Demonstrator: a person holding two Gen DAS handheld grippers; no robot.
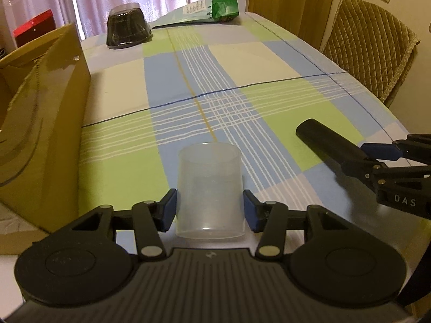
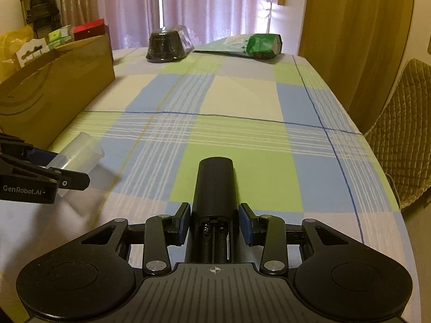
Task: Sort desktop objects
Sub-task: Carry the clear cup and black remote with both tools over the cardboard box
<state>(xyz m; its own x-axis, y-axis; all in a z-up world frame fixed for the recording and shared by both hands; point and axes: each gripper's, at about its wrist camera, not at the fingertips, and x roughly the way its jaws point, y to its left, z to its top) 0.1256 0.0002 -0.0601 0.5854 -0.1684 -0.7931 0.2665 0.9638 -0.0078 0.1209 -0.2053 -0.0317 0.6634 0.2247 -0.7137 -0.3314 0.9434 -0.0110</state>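
Observation:
A translucent plastic cup [image 1: 210,185] stands between the blue pads of my left gripper [image 1: 210,206], which is shut on its sides. In the right wrist view the same cup [image 2: 80,150] is tilted in the left gripper [image 2: 40,161], just above the plaid tablecloth [image 2: 242,99]. My right gripper [image 2: 215,220] is shut on a black bar-shaped device [image 2: 215,185] with an open battery compartment facing the camera. In the left wrist view that device [image 1: 326,142] sticks out from the right gripper [image 1: 377,158] at the right edge.
An open brown cardboard box [image 1: 45,113] stands along the table's left side. At the far end sit a black bowl-shaped container [image 1: 126,27] and a green bag [image 1: 223,6]. A quilted chair [image 1: 371,45] stands beside the table's right edge.

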